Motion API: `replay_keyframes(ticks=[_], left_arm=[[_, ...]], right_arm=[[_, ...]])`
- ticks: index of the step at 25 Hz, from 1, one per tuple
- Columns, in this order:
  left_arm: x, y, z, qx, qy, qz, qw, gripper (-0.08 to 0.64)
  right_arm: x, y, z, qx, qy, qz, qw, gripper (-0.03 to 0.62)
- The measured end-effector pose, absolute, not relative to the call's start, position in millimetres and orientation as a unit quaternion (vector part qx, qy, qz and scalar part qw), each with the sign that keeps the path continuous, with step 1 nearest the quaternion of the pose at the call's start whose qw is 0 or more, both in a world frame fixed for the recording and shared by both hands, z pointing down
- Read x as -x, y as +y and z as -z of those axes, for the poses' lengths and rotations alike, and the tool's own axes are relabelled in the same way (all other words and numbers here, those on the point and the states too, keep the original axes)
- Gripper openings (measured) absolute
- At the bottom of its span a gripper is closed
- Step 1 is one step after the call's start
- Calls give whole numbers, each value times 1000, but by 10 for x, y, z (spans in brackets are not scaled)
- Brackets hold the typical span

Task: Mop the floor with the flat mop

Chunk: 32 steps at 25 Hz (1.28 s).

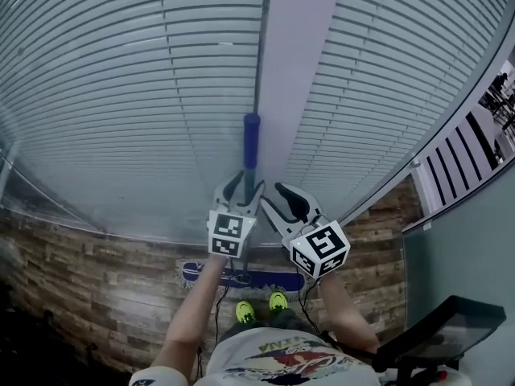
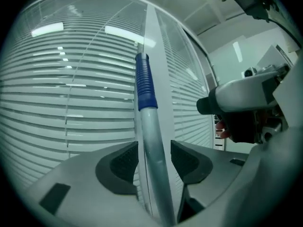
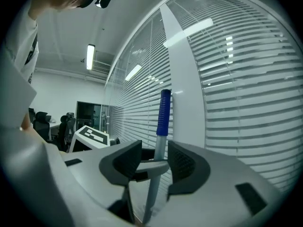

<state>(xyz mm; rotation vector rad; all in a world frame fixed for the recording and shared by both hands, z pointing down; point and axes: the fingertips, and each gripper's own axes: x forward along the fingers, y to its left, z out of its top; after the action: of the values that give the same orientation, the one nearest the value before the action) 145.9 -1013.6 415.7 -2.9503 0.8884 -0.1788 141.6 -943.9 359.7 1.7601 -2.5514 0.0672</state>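
Taking hold: my left claw (image 2: 154, 161) and right claw (image 3: 154, 163) stand apart around the mid-frame pole (image 1: 251, 139); next, I clamp both.

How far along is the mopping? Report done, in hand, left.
Done: the flat mop's head lies flat on the wood floor by the blinds. In hand: the pole stands between the left gripper's open jaws, unclamped; the right gripper is open beside it. Left: no mopped strip shows, so the floor seems still to do.
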Motion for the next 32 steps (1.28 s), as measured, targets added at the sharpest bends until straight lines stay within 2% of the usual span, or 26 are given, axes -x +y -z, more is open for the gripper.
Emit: replay_keyframes(ticks=[3,4,6,9,15,21,23,27,32], left_arm=[[-1463,-10032,-4173,954,292,57,43,186],[-1442,-10002,-4141,954,292,52,44,150],[-1407,-9986,-4076,957,287,38,28,140],[-1398,-9946,-3981,959,281,27,14,133],[-1279,-9365,-3893,959,277,31,45,134],[-1115,-8403,-3876,957,278,50,67,134],[-1120,-8032,-3879,954,283,56,81,134],[-1260,-7246,-3987,949,269,68,148,135],[-1437,-6296,-3837,955,224,39,188,175]], right_arm=[[-1388,-9352,-3577,-566,-824,-17,19,147],[-1364,-9331,-3543,-566,-824,-15,19,149],[-1339,-9341,-3462,-568,-822,-10,21,147],[-1374,-9441,-3300,-572,-820,-4,12,149],[-1228,-9298,-2839,-558,-829,41,-8,179],[-870,-8572,-2540,-532,-842,88,-3,181],[-844,-8209,-2536,-522,-848,91,-6,161],[-950,-7340,-2653,-487,-870,55,-57,132],[-1021,-6277,-2786,-457,-885,65,-58,130]])
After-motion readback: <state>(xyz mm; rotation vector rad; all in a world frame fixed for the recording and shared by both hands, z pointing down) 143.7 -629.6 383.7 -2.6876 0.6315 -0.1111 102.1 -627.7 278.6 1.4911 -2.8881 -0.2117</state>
